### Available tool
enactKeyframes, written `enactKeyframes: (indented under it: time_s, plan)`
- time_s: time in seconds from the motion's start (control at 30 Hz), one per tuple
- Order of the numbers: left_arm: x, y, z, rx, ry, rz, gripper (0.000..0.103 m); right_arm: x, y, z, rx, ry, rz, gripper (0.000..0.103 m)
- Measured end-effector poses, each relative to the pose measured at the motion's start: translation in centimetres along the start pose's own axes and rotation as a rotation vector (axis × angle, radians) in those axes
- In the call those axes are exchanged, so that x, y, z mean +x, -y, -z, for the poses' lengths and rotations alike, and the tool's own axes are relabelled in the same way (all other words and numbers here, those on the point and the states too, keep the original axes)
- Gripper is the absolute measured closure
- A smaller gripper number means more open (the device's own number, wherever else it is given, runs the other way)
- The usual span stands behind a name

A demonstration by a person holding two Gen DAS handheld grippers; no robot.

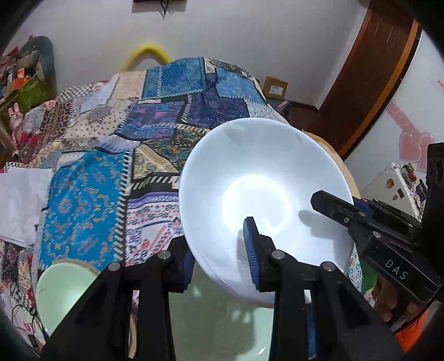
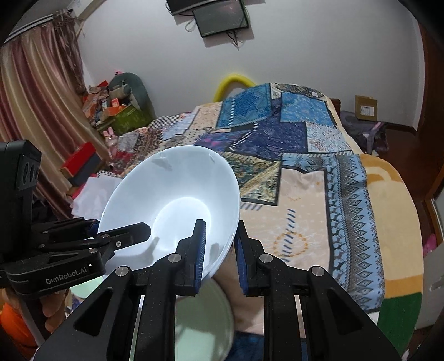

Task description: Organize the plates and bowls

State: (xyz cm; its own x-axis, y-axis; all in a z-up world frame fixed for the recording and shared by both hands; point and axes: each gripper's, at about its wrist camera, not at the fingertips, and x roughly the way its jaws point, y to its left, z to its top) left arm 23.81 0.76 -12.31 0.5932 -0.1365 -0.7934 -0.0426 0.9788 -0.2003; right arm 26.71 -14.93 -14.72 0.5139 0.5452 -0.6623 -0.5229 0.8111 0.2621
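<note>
Both grippers clamped one wide white glazed bowl (image 1: 263,177) from opposite sides of its rim, bowl lifted and tilted, inside facing the cameras.

Left wrist view: left gripper (image 1: 222,261) nearly closed, blue ribbed pads pinching the bowl's near rim, one pad inside the bowl, the other outside under the wall. Right gripper (image 1: 333,205) came in from the right edge, one black finger lying over the inner wall, the other hidden behind the rim.

Right wrist view: right gripper (image 2: 220,255) almost fully closed, rim of the same bowl caught between its blue pads. Left gripper (image 2: 125,236) entered from the left, upper finger inside the bowl.

Below the held bowl, close to the cameras, sat pale mint-green dishes: a round green bowl (image 1: 59,294) at lower left of the left view and a green plate or bowl (image 2: 205,322) under the right gripper; which of the two it was, could not tell. A hand (image 1: 388,300) held the right gripper's handle, partly hidden.

Beyond the white bowl lay a bed covered with a blue-and-beige patchwork quilt (image 2: 291,155). Farther back: yellow curved tube (image 2: 233,82) against the white wall, cardboard box (image 2: 365,107) on the floor at right, wall-mounted dark screen (image 2: 219,16) at top.
</note>
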Motion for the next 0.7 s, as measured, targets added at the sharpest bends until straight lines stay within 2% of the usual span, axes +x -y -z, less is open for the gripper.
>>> enactKeyframes:
  time_s: [0.33, 0.7]
  plan:
    - [-4.8, -3.0, 2.6, -0.021, 0.030, -0.033, 0.071, -0.8, -4.5, 1.2, -0.036, 0.016, -0.046, 0.084]
    - [-8.5, -8.0, 6.0, -0.106, 0.051, -0.079, 0.071, 0.6, -9.7, 2.7, -0.086, -0.010, -0.110, 0.084]
